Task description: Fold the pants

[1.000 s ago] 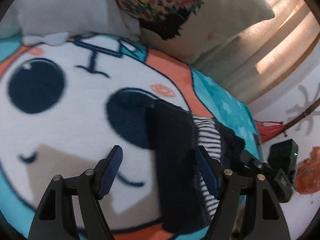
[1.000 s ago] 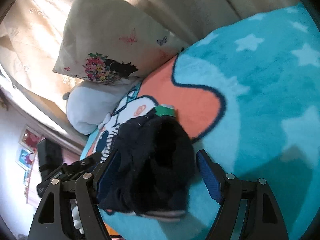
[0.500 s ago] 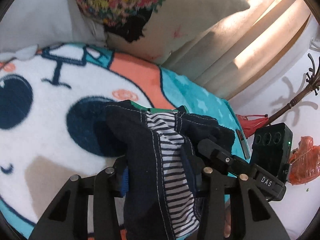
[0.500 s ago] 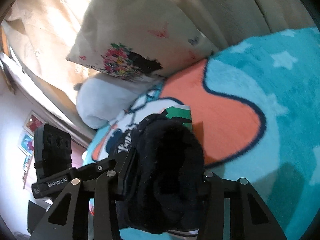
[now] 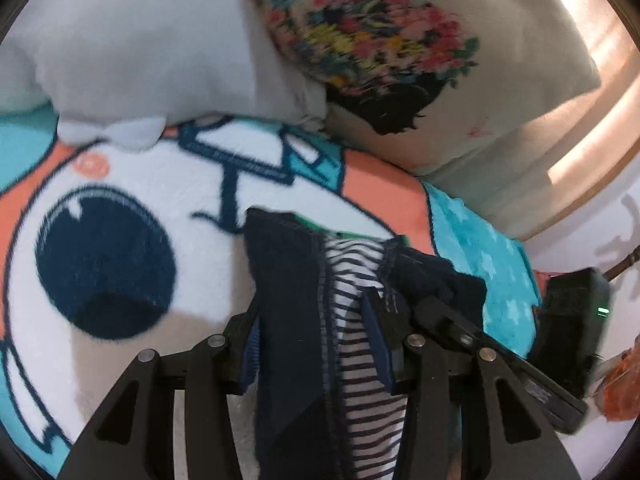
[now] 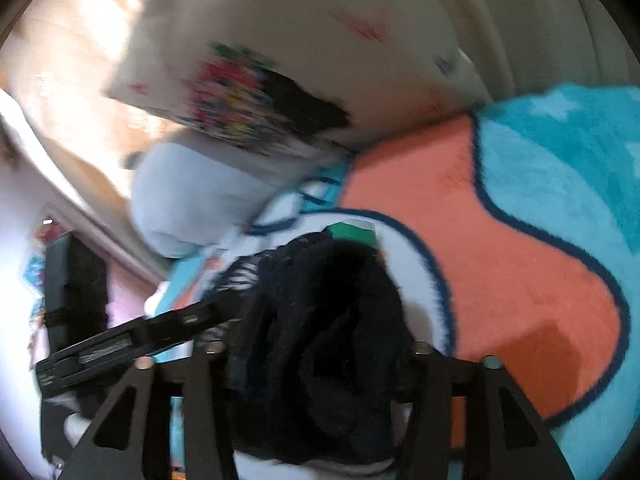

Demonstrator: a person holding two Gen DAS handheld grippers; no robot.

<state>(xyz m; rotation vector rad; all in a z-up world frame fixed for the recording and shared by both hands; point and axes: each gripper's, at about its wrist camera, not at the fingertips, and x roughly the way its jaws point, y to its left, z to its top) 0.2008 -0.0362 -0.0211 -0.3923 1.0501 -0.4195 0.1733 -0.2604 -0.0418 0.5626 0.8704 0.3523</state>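
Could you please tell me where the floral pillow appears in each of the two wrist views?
Left wrist: the floral pillow fills the upper right, above the pants held in the left gripper.
Right wrist: upper centre, blurred, above the right gripper.
Shared landmark: the pale grey pillow lying to its left.

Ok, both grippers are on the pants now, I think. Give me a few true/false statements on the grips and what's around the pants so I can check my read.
1. The left gripper is shut on the pants. True.
2. The right gripper is open and clear of the fabric. False: it is shut on the dark pants.
3. The pants show a striped lining. True.
4. The pants lie over a plain grey sheet. False: beneath them is a cartoon blanket in white, orange and teal.
5. A floral pillow sits beyond the blanket. True.
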